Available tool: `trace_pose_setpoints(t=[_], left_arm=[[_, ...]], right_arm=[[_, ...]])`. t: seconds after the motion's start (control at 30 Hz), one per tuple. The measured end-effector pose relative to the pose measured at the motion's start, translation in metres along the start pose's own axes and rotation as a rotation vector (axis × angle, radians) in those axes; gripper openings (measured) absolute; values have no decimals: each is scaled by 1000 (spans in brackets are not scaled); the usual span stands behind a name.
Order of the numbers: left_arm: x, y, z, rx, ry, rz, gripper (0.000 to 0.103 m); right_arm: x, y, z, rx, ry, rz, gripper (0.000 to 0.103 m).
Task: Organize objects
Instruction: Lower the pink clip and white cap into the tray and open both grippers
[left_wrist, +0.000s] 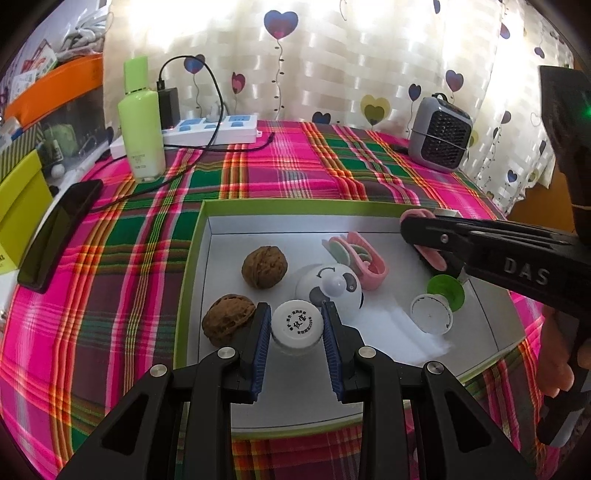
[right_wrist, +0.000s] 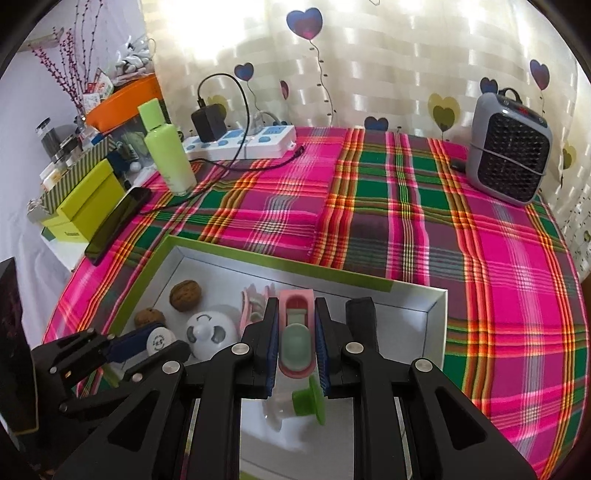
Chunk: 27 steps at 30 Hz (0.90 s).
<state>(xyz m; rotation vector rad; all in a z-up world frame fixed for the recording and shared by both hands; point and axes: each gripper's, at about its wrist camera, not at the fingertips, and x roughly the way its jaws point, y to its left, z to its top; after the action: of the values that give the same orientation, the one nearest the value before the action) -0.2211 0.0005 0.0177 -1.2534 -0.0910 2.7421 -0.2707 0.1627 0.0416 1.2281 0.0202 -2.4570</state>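
Observation:
A green-rimmed white box lies on the plaid cloth and holds two walnuts, a white panda-face toy, a pink clip and a green-and-white suction piece. My left gripper is shut on a small white-capped jar inside the box, beside the nearer walnut. My right gripper is shut on a second pink clip and holds it above the box's right part, over the green piece. It also shows in the left wrist view.
A green lotion bottle, a power strip with a charger, a black phone and yellow-green boxes stand at the left. A grey fan heater stands at the back right. A curtain hangs behind.

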Motion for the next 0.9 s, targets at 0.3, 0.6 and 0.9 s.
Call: trace_pose_setpoints(t=[0.3,0.6,0.9], left_arm=[[2,2,1,10,-10,20,26],[2,5,2,2,-10,15,26],[2,5,3,-2,-12,14,26]], right_arm=[[18,-2,0,9,39,-3,18],[26,-1,0,5,59,-9,18],[31,-3,-1,11,73,-9,18]])
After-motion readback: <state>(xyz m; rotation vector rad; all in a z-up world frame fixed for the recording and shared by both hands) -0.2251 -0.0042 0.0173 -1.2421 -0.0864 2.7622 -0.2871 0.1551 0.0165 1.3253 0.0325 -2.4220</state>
